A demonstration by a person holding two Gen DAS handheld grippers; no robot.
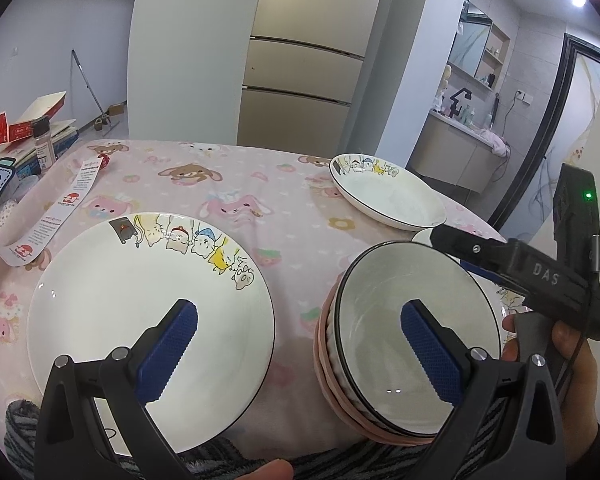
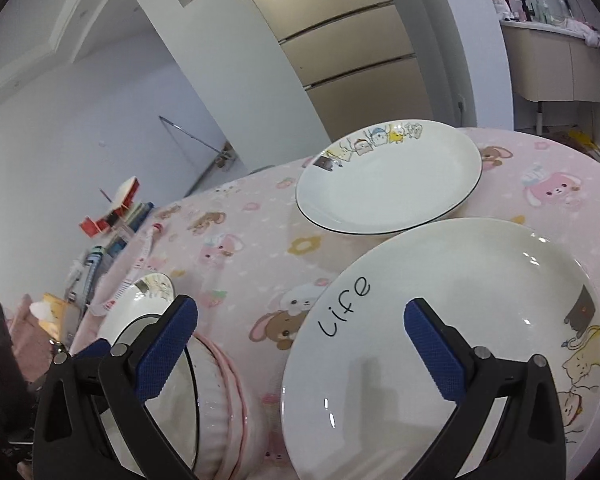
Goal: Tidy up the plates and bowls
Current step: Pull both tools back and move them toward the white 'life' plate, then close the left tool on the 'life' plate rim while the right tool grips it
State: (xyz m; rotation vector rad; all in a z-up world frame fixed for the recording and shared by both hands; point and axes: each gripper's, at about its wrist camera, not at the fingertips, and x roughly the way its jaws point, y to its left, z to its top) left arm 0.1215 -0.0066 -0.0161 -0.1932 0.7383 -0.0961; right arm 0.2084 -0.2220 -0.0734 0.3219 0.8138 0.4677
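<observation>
In the left wrist view, a white cartoon plate [image 1: 112, 320] lies near left and stacked bowls [image 1: 384, 344] with pink ribbed sides stand near right. My left gripper [image 1: 300, 340] is open above the cloth between them. A second cartoon plate [image 1: 396, 200] lies far right. The right gripper's body [image 1: 540, 280] reaches in from the right behind the bowls. In the right wrist view, my right gripper [image 2: 300, 344] is open over the left edge of a plate marked "Life" [image 2: 460, 320]. The bowls [image 2: 204, 396] sit at lower left, another plate [image 2: 388, 184] beyond.
A pink cartoon tablecloth [image 1: 220, 184] covers the table. A paper strip [image 1: 64, 208], a spice jar [image 1: 44, 144] and boxes [image 1: 40, 116] sit at the far left. A grey striped towel [image 1: 220, 456] lies at the near edge. A fridge [image 1: 300, 64] stands behind.
</observation>
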